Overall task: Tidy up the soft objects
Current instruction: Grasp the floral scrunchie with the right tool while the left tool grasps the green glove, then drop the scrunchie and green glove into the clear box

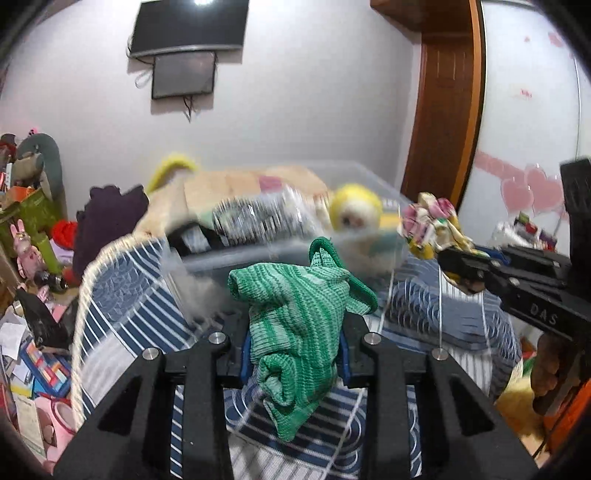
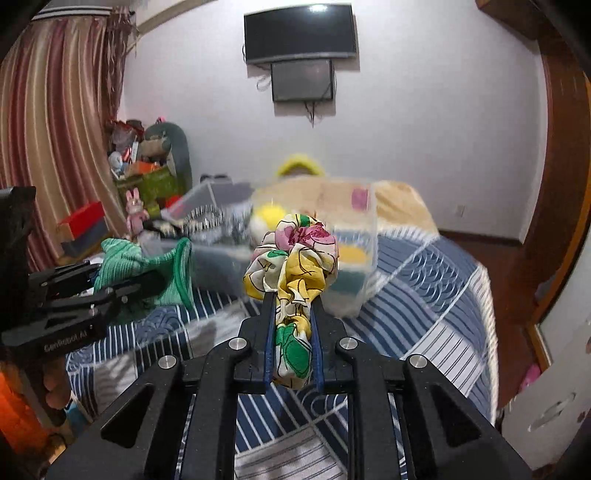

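Green knitted cloth (image 1: pixel 295 332) is pinched by the left gripper (image 1: pixel 293 354); the right gripper (image 2: pixel 293 332) pinches a floral scrunchie (image 2: pixel 291 258), both lifted above the bed (image 2: pixel 424 295) near the clear bin (image 2: pixel 354 236), probably for dropping inside.

Pale wall (image 2: pixel 424 110) straight ahead, carrying a dark screen (image 2: pixel 300 33) at twelve o'clock and a smaller panel (image 2: pixel 303 81) just beneath. Striped red curtains (image 2: pixel 48 122) at nine. Brown wooden door frame (image 2: pixel 565 184) at three. Blue-striped bedspread (image 2: pixel 424 295) below, toward six.
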### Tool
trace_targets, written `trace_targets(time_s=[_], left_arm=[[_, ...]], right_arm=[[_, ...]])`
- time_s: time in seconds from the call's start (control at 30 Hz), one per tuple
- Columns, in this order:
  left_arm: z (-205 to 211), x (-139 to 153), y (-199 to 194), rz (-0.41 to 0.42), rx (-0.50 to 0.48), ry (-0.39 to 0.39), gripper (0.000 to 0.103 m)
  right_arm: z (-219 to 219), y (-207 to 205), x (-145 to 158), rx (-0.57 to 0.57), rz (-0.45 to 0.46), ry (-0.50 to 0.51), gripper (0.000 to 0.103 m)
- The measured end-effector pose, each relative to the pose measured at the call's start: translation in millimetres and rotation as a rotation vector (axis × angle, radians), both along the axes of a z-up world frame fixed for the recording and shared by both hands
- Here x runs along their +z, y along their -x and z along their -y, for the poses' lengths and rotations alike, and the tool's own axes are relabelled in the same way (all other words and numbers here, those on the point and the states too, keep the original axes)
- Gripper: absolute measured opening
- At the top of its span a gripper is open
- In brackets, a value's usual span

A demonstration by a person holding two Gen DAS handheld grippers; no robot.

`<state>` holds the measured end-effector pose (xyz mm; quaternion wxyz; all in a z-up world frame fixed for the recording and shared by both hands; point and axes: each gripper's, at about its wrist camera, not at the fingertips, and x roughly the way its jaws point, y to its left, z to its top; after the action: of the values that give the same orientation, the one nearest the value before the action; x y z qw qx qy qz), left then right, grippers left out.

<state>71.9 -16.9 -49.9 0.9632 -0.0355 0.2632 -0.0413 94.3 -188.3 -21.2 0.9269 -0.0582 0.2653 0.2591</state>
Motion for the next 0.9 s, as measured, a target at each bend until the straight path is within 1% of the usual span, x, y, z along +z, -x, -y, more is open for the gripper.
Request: trace_targets(time_s=[0.13, 0.2, 0.3, 0.43, 0.57, 0.63, 0.77, 0.83, 0.87, 0.9], left_arm=[[-6, 22, -8, 0.053, 0.019, 0.008, 0.034], [-7, 32, -11, 0.085, 0.037, -0.002, 0.034], [-12, 43, -21, 0.111, 0.057, 0.001, 0.034], [-17, 50, -40, 0.117, 0.064, 0.020, 0.034], [-16, 44, -59, 0.106, 0.078, 0.002, 0.034], [-14, 38, -72, 0.089, 0.077, -0.002, 0.034], [-9, 19, -97, 0.011, 0.055, -0.023, 0.034], [-6, 10, -103, -0.013, 0.046, -0.032, 0.036], [-5, 7, -104, -0.017, 0.044, -0.040, 0.036], [-3, 5, -104, -0.023, 0.044, -0.051, 0.040]], right_arm=[[-2, -5, 14, -0.010, 0.050, -0.010, 0.015], [-4, -10, 19, -0.021, 0.075, -0.006, 0.015], [-9, -22, 21, -0.031, 0.079, 0.001, 0.015], [-14, -35, 22, -0.045, 0.073, 0.006, 0.015], [-20, -55, 20, -0.058, 0.054, 0.009, 0.015], [-26, -67, 16, -0.062, 0.026, 0.018, 0.015], [-38, -84, 4, -0.061, -0.023, 0.056, 0.015], [-42, -85, -2, -0.059, -0.036, 0.073, 0.017], [-44, -85, -6, -0.076, -0.032, 0.098, 0.019], [-45, -84, -7, -0.086, -0.026, 0.112, 0.023]])
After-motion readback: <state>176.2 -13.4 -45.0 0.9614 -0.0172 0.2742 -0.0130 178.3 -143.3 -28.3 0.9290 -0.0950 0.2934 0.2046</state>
